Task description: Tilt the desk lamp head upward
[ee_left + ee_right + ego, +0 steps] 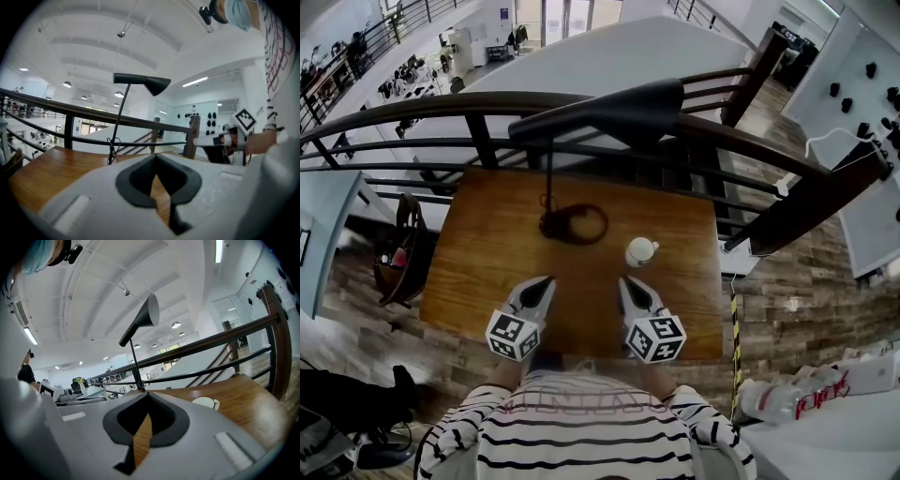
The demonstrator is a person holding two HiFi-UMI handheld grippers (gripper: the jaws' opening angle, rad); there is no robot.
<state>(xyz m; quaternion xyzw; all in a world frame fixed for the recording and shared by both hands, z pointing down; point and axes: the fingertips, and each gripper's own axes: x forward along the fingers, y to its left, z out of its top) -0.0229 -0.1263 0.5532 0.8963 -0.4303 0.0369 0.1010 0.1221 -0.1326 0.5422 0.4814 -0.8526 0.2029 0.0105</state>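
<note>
A black desk lamp stands at the far middle of the wooden table (478,272). Its round base (574,224) sits on the wood, a thin stem (549,173) rises from it, and the long cone head (609,114) reaches out to the right above. The head (143,81) and the stem (117,126) also show in the left gripper view, and the head (143,317) in the right gripper view. My left gripper (546,283) and right gripper (625,283) hover side by side over the near table edge, both shut and empty, well short of the lamp.
A small white cup (640,250) stands right of the lamp base, just beyond my right gripper. A dark wooden railing (412,105) runs along the table's far side, with a stairwell below. A chair with a bag (398,253) stands left of the table.
</note>
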